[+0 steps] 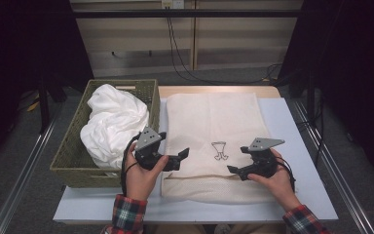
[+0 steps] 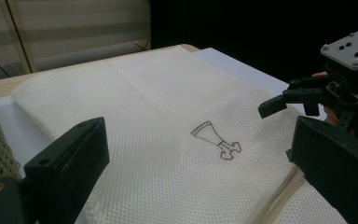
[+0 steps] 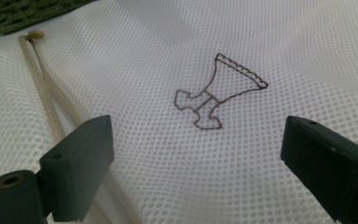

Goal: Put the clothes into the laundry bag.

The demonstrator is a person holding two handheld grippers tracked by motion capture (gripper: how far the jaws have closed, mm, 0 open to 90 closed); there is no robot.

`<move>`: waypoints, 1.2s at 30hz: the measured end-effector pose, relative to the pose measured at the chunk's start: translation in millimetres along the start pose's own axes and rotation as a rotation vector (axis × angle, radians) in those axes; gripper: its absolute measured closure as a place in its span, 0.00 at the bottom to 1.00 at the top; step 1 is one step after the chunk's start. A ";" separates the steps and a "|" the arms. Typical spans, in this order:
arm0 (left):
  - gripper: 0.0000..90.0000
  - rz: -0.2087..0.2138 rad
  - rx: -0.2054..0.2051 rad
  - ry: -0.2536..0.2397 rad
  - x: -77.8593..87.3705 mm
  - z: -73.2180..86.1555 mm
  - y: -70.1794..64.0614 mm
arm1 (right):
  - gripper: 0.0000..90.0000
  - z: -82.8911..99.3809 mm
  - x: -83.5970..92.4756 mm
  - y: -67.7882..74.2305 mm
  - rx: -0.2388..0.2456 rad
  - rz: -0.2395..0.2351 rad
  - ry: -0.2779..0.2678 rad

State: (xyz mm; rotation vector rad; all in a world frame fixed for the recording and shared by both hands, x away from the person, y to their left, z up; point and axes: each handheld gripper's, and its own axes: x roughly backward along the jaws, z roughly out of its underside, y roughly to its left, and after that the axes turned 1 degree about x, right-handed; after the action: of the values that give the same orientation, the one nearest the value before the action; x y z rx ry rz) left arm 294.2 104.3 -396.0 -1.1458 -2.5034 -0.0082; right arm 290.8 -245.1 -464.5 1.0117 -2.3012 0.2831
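A cream mesh laundry bag lies flat on the table, with a small dark line drawing near its front half. My left gripper hovers open over the bag's left edge, pointing right. My right gripper is open too, low over the bag just right of the drawing and pointing left. In the left gripper view the open jaws frame the drawing, and the right gripper shows beyond it. From the right gripper, the drawing sits between the jaws, with nothing gripped.
A green woven basket holding a bundled white cloth stands against the table's left side. The bag's drawstring cord with a bead runs along its hem. The white tabletop shows to the right of the bag.
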 end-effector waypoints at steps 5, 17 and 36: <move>0.05 -0.005 0.010 0.004 1.5 2.0 0.8 | 0.12 1.8 -9.8 1.9 0.025 -0.012 0.036; 0.05 0.000 0.012 0.006 4.0 3.4 1.2 | 0.16 5.2 -24.8 10.8 0.072 -0.068 0.089; 0.07 -0.008 0.007 0.013 4.6 3.6 1.9 | 0.19 5.7 -32.5 21.8 0.157 -0.107 0.129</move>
State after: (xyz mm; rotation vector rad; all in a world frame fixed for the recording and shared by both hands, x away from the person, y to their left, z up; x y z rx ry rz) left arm 291.6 109.5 -398.1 -1.1296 -2.4950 -0.0095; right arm 289.6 -213.2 -487.7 1.1547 -2.1273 0.4769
